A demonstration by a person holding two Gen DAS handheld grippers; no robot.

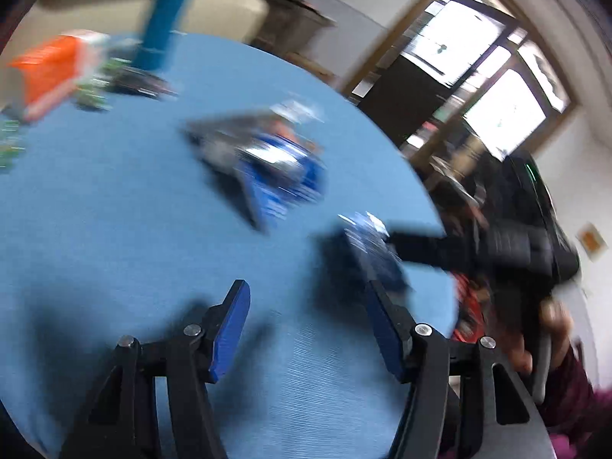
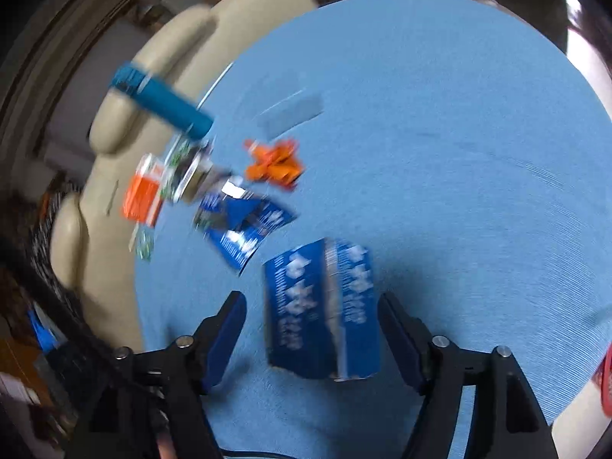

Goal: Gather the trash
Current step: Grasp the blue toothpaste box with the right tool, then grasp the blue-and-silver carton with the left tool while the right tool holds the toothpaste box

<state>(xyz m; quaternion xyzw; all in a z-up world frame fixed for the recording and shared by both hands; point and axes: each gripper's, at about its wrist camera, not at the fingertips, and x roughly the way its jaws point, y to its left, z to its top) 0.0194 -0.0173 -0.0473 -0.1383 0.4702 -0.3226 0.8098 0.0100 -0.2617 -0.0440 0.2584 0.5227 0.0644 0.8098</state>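
A round table covered in light blue woven cloth [image 2: 440,122] fills both blurred wrist views, litter strewn across it. In the right wrist view, a flattened dark blue carton with white print [image 2: 321,310] lies on the cloth between the spread fingers of the right gripper [image 2: 311,338], whose blue pads stand clear of it on either side; the jaws are open and hold nothing. Beyond it lie a torn blue-and-silver wrapper [image 2: 244,225], a crumpled orange wrapper [image 2: 275,162], an orange-and-white box [image 2: 143,197] and a teal cylindrical tube [image 2: 164,101] near the table's far edge. A cream leather sofa [image 2: 126,114] sits behind the table. In the left wrist view, the left gripper [image 1: 306,331] hangs open over bare cloth, empty, the torn wrapper well ahead of it. A wood-framed window [image 1: 493,72] glows bright against a white wall [image 1: 589,176], and a hand in a maroon sleeve [image 1: 547,340] grips the other tool at the right.
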